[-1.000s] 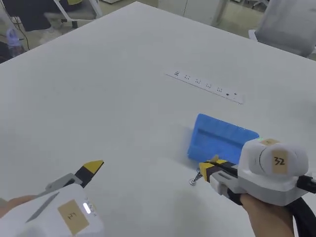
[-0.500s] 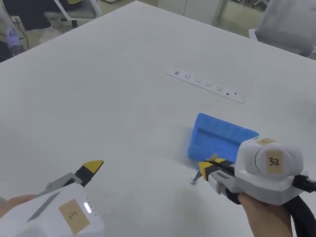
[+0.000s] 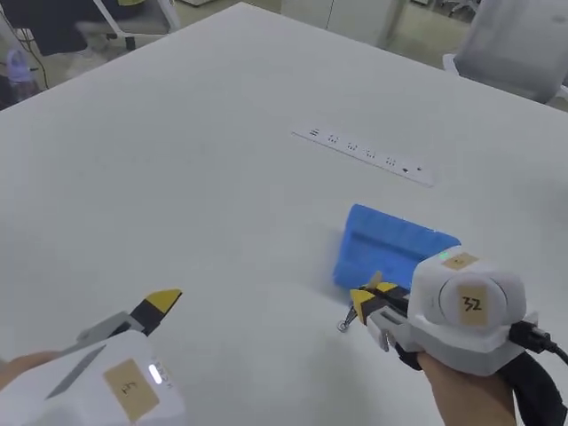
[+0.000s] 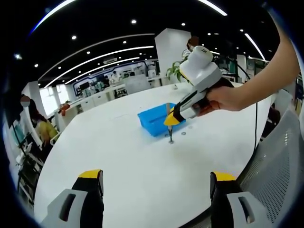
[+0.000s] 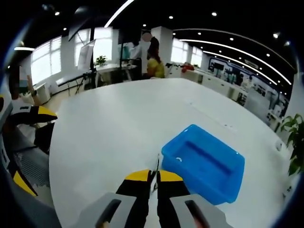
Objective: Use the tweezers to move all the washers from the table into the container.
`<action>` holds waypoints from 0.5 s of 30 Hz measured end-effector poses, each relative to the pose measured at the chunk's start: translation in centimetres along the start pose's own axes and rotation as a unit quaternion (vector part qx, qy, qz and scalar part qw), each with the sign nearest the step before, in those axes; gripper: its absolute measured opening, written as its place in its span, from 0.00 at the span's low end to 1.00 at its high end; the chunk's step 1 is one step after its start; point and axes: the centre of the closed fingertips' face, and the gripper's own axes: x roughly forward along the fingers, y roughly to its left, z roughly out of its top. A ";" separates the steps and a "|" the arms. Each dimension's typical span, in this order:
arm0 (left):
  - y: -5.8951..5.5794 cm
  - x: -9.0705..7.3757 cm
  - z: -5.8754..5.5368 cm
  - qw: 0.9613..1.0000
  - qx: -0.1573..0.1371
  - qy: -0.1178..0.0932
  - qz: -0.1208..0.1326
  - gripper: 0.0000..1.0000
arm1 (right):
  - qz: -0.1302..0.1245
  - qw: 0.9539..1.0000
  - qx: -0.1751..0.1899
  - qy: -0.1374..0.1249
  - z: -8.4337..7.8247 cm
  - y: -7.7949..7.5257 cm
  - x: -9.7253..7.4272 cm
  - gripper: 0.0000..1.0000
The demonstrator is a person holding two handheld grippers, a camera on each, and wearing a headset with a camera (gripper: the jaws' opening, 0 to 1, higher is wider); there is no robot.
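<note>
On the white worktop point(image 3: 177, 160), toward its near edge, rt side, a blue rectangular plastic container point(image 3: 395, 244) is set. The lt gripper point(image 4: 156, 175) is held wide & empty, well apart. The rt gripper point(image 3: 366, 295), the nearer, is clamped on thin metal tweezers point(image 4: 170, 133), pointed steeply down at what looks a small grey washer point(image 3: 343, 327), just beside the container's near wall.

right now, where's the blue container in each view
head view: container right of centre, just beyond the right gripper.
left gripper view: centre, behind that gripper's tweezers.
right gripper view: lower right, just past the gripper tips.
shared landmark: the right gripper, beside the container in all three.
</note>
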 end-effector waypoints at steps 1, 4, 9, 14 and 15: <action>0.0 0.0 0.0 1.000 -0.001 -0.001 0.000 0.95 | 0.000 1.000 0.003 -0.002 0.0 -0.2 0.0 0.00; 0.0 0.0 0.1 1.000 -0.002 -0.001 0.000 0.95 | 0.003 1.000 0.030 0.004 0.1 -0.5 0.1 0.00; 0.0 0.0 0.1 1.000 -0.005 -0.002 0.000 0.95 | 0.005 0.999 0.038 0.011 0.0 -0.6 -0.1 0.00; 0.1 -0.1 0.2 1.000 -0.004 -0.007 0.002 0.96 | 0.007 0.999 0.044 0.003 0.8 -0.5 -1.0 0.00; 0.1 -0.1 0.2 1.000 -0.005 -0.007 0.002 0.95 | 0.007 0.999 0.043 0.001 0.9 -0.5 -1.1 0.00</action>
